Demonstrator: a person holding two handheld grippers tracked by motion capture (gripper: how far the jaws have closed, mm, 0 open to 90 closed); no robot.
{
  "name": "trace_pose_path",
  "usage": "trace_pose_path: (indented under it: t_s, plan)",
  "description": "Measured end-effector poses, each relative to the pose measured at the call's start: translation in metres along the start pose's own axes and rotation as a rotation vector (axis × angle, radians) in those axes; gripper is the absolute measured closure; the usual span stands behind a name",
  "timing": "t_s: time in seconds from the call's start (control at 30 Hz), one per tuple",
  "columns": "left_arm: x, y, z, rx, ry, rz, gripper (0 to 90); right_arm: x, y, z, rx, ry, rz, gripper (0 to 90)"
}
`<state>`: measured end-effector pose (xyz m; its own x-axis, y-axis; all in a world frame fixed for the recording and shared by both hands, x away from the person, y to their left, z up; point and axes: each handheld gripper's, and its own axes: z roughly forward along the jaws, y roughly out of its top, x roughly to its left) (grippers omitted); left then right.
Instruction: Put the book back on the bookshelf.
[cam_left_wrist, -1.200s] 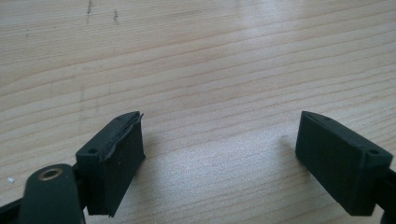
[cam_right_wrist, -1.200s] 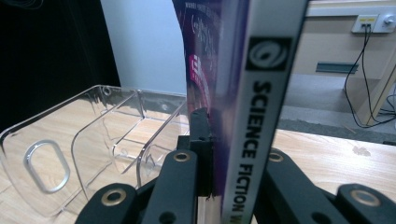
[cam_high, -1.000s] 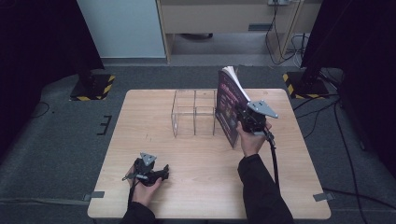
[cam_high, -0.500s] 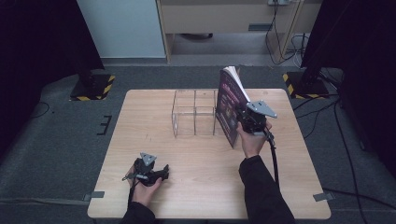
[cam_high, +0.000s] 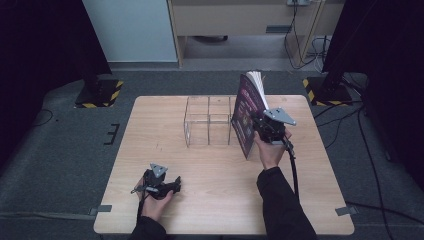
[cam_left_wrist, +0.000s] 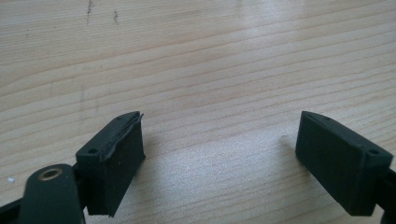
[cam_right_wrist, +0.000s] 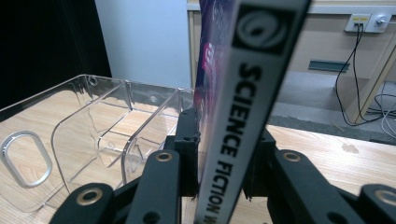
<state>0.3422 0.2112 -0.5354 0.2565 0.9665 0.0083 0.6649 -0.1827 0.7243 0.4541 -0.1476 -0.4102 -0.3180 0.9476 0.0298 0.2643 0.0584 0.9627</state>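
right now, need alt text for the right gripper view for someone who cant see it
The right claw is shut on the spine of an upright book whose spine reads SCIENCE FICTION. A clear plastic divided organizer stands just left of it on the wooden table.

A pale wooden table (cam_high: 215, 200) stands on grey carpet (cam_high: 60, 165). From its middle, a yellow-and-black striped stand base (cam_high: 100, 94) sits at 10 o'clock and a second base (cam_high: 327, 91) at 2 o'clock. A light blue panel (cam_high: 132, 30) rises at 11 o'clock, a wooden cabinet (cam_high: 240, 17) at 12, with loose cables (cam_high: 305, 47) at 1. Grey tape strips (cam_high: 104, 208) mark the floor at 7 and 5 o'clock; a small dark mark (cam_high: 112, 134) at 9 is possibly more tape
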Motion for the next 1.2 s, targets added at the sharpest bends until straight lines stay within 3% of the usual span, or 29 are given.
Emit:
trace_pose_path:
  t_s: [0.23,0.43,0.57,0.7,0.9,1.1,1.2]
  plan:
    - [0.000,0.000,0.000,0.000,0.000,0.000,14.3,-0.001,-0.001,0.001,0.006,-0.008,-0.010,60.3]
    - [0.000,0.000,0.000,0.000,0.000,0.000,14.3,-0.003,-0.001,0.002,0.011,-0.008,-0.011,36.7]
    - [0.000,0.000,0.000,0.000,0.000,0.000,14.3,-0.005,-0.003,-0.003,0.017,0.035,0.019,26.0]
    - [0.000,0.000,0.000,0.000,0.000,0.000,14.3,-0.009,-0.007,-0.011,0.023,0.052,0.032,19.4]
    - [0.000,0.000,0.000,0.000,0.000,0.000,14.3,-0.019,-0.020,-0.030,0.075,0.099,0.026,14.6]
    - [0.000,0.000,0.000,0.000,0.000,0.000,14.3,-0.037,-0.046,-0.052,0.154,0.189,0.029,11.8]
    - [0.000,0.000,0.000,0.000,0.000,0.000,14.3,-0.047,-0.065,-0.062,0.192,0.204,0.035,11.0]
